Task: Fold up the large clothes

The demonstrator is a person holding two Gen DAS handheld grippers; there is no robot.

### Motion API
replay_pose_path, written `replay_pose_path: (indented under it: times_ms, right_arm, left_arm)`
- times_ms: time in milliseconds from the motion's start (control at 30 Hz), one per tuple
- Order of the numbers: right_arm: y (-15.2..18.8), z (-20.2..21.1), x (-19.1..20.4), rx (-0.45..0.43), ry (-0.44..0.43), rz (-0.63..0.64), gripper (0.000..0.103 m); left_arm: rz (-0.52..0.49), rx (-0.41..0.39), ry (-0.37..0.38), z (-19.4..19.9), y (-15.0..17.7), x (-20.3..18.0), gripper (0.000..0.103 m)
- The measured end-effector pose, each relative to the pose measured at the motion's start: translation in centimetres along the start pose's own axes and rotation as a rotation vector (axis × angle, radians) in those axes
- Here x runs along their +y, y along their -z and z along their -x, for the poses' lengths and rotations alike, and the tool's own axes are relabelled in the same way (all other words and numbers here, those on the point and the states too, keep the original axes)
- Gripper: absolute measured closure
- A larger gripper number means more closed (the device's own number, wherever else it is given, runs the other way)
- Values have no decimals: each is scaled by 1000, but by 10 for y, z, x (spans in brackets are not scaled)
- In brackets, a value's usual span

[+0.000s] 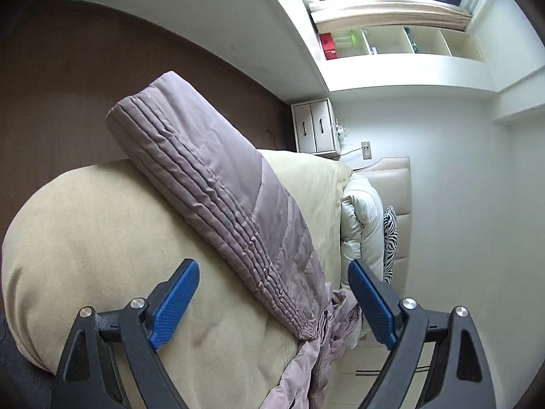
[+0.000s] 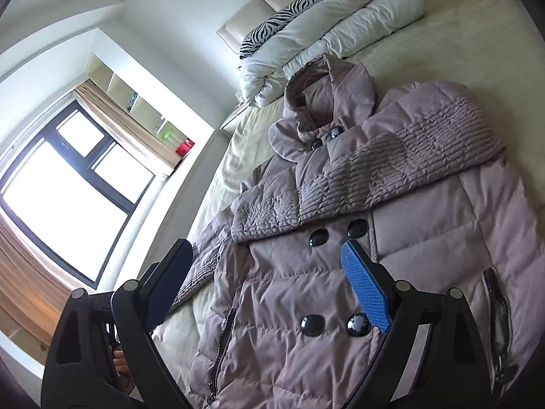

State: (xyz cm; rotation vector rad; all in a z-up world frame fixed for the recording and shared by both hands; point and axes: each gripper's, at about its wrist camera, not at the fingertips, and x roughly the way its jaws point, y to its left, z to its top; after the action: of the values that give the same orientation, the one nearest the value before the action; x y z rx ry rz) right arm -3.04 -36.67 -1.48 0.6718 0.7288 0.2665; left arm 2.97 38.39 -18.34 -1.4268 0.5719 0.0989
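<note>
A mauve quilted hooded coat [image 2: 340, 272] lies face up on the beige bed [image 2: 460, 34], black buttons down its front. One sleeve [image 2: 357, 177] is folded across the chest. My right gripper [image 2: 269, 286] is open and empty, hovering just above the coat's middle. My left gripper [image 1: 272, 303] is open and empty, close to the bed [image 1: 102, 238] at the coat's side. In the left wrist view a ribbed sleeve [image 1: 211, 187] lies stretched out over the bed between the blue fingers [image 1: 175, 303].
A white duvet [image 2: 323, 34] and a zebra-print pillow [image 2: 289, 13] are piled against the headboard [image 2: 272, 3]. A window [image 2: 68, 197] with curtains and wall shelves [image 2: 136, 102] stands beside the bed. A white cabinet [image 1: 315, 126] stands by the wall.
</note>
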Motion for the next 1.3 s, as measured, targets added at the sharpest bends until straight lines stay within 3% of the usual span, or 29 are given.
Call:
replay_pose_path:
  times_ms: [100, 200, 300, 400, 433, 500, 600, 667, 800, 900, 1000, 1100, 1200, 1300]
  right_arm:
    - [5, 6, 4, 5, 14, 6, 14]
    - [8, 14, 4, -1, 21, 0, 14]
    - [11, 19, 0, -2, 22, -17, 14]
    - [16, 19, -4, 7, 19, -29, 14]
    - [18, 19, -4, 10, 19, -29, 14]
    - [22, 21, -5, 13, 17, -22, 14]
    - [25, 27, -8, 8, 22, -14, 14]
    - [25, 32, -13, 0, 24, -20, 14]
    - [26, 42, -26, -21, 24, -48, 14]
    - [27, 49, -38, -39, 22, -80, 14]
    - [30, 56, -49, -51, 19, -107, 14]
    - [34, 63, -62, -61, 24, -132, 14]
    - [36, 74, -79, -78, 30, -161, 14]
    - [35, 80, -99, -74, 41, -200, 14]
  left_arm:
    - [96, -16, -2, -8, -10, 12, 12]
    - [190, -41, -8, -14, -21, 21, 19]
    - [262, -57, -13, -18, -29, 30, 33]
    - [287, -55, -46, -24, -36, 36, 67]
    - [290, -50, -55, -26, -37, 39, 86]
    - [298, -48, -50, -27, -36, 42, 88]
    - [227, -70, -45, -18, -31, 29, 91]
    - [117, -88, -47, -10, -26, 4, 92]
    - [-255, -93, -59, -5, 5, -81, 92]
    - [-594, -58, -74, -18, 66, -154, 92]
    - [-914, 16, -68, -43, 151, -204, 92]
    - [-1167, 112, -78, -76, 242, -218, 93]
    - [-1377, 184, -112, -104, 319, -208, 93]
    - [-1503, 246, -155, -127, 371, -187, 94]
